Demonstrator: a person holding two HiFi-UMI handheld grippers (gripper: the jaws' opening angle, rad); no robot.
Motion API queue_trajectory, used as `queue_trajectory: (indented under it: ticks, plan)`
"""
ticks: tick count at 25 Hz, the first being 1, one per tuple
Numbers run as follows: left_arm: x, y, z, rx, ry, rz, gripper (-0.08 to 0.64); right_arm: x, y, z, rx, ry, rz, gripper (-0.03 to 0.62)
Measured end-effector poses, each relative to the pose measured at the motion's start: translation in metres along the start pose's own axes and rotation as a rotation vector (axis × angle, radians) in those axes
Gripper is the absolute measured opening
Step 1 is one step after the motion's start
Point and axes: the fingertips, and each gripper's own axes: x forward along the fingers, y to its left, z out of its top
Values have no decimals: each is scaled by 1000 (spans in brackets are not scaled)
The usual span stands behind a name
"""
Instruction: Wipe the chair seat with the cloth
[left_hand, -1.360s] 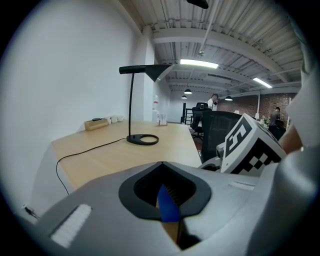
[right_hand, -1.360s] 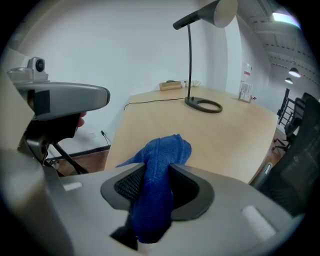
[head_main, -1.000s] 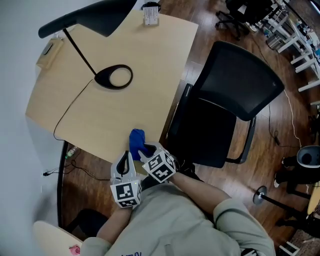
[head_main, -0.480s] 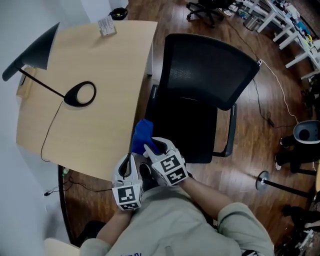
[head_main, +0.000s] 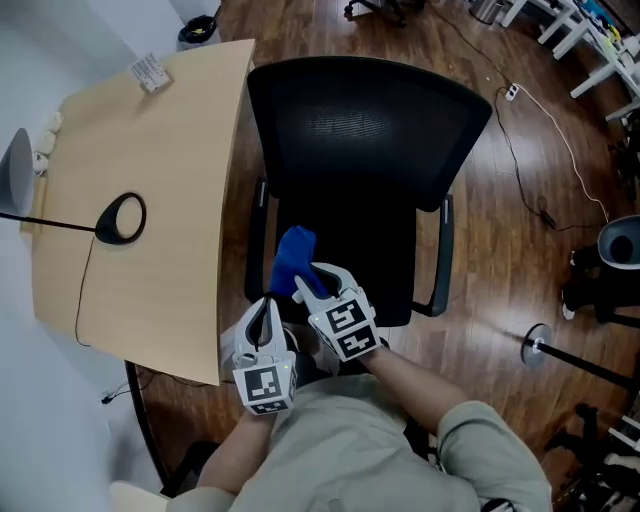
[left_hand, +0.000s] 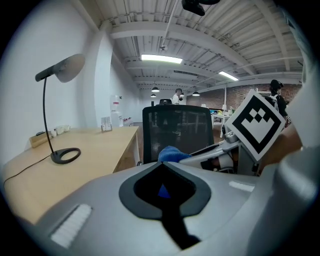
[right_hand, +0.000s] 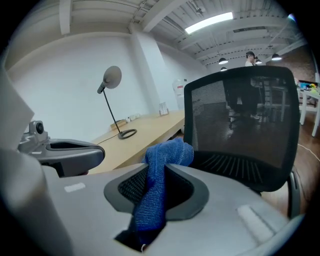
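Our right claw (head_main: 315, 282) is clamped on the blue cloth (head_main: 292, 256), bunched just below the centre of the head view over the chair seat (head_main: 365, 250), ready to rub it. Our left claw (head_main: 265, 322) is closed on nothing and hangs beside it, near the desk (head_main: 150, 280).

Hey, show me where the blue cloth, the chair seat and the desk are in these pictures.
blue cloth (head_main: 293, 258): head view, middle of the bunched fabric.
chair seat (head_main: 365, 260): head view, bare black cushion right of the cloth.
desk (head_main: 150, 180): head view, bare wooden top.
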Motion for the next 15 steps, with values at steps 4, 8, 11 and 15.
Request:
queue_trajectory:
  ticks: [4, 8, 11, 15]
  plan:
    - [29, -15, -6, 2, 27, 2, 5, 22, -27, -12, 5, 32, 5, 87]
    - [57, -7, -31, -24, 57, -4, 5, 63, -46, -31, 7, 77, -2, 87]
    - [82, 3, -54, -7, 117, -35, 5, 95, -62, -37, 30, 99, -32, 87]
    - [115, 19, -65, -18, 135, -47, 5, 133, -82, -39, 72, 120, -71, 87]
